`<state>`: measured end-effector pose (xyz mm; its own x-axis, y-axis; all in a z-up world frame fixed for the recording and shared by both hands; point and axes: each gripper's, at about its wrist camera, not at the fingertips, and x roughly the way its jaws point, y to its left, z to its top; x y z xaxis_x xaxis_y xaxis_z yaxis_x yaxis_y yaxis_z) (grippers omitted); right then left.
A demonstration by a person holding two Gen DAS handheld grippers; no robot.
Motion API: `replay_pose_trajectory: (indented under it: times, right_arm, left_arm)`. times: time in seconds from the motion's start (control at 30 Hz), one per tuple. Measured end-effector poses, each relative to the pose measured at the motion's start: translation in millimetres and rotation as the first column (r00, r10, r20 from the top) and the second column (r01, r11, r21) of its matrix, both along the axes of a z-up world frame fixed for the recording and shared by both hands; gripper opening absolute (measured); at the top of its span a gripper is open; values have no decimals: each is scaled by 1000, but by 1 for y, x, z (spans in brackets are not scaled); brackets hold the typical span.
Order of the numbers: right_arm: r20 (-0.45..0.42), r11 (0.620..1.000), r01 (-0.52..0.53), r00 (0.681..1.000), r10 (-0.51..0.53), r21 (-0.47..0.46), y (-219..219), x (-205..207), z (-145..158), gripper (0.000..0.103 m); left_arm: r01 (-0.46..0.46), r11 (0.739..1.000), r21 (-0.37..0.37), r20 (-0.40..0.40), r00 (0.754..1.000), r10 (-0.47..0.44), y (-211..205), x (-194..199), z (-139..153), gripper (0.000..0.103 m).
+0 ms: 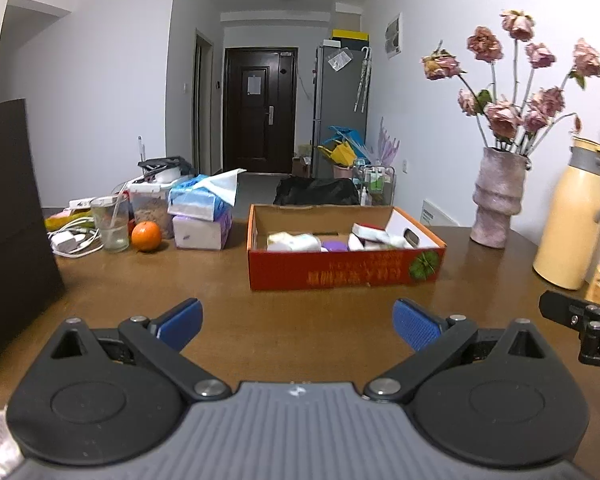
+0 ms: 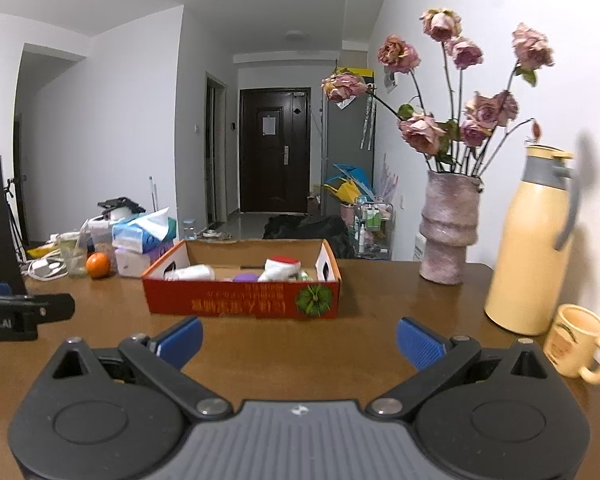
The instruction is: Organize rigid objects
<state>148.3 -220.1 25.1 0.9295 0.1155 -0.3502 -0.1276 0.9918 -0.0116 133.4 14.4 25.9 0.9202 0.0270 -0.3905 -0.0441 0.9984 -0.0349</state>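
A narrow white-walled room, dark door at the far end, and up front a brown wooden worktop (image 1: 340, 312) carrying the clutter. Sweeping from the left: a tangle of white cables, one clear glass (image 1: 110, 222) with a straw, one orange (image 1: 146, 236) just beside it, then two tissue packs (image 1: 200, 216) stacked one on the other. Centre stage sits the single red cardboard box (image 1: 346, 252), open-topped, its long axis running left to right across the view, already holding a handful of small rigid items (image 1: 328, 242): white packets, something purple, something red-capped. I make it roughly five or six, but they overlap, so no firm count. Further right: one pink vase (image 1: 498, 200) of dried roses, one cream thermos jug (image 2: 534, 240), one cream mug (image 2: 576, 344) just beside the jug.

Now the tools. The left tool (image 1: 298, 324) hovers low over bare worktop, blue pads spread wide, nothing between them. The right tool (image 2: 300, 340) matches it, jaws wide apart, empty. The key relation is that the box lies straight ahead of both, a touch right of centre for the left tool and a touch left for the right one, so neither looks clearly nearer. The mug, though, sits hard by the right tool's right finger; if that is the next item, it looks like the right hand's job.
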Motion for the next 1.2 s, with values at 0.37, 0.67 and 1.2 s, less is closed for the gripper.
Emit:
replay_pose_trajectory:
  times: [0.37,0.67,1.2]
  right_arm:
    - [41,1000,25,999,-25,-5,-4,-90,2,103]
    - [65,999,34,997,-33,-7,-4,-112,6,103]
    - [70,999,32,997,-31,-13,0,-116,6,103]
  left_arm:
    - [27,1000,-1,20,999,-27,-7,-81,-3,103]
    - [36,999,-7,46,998,-35,-6,-101,2,103]
    - [41,999,-8,46,998,-41,-6,-108,4,103]
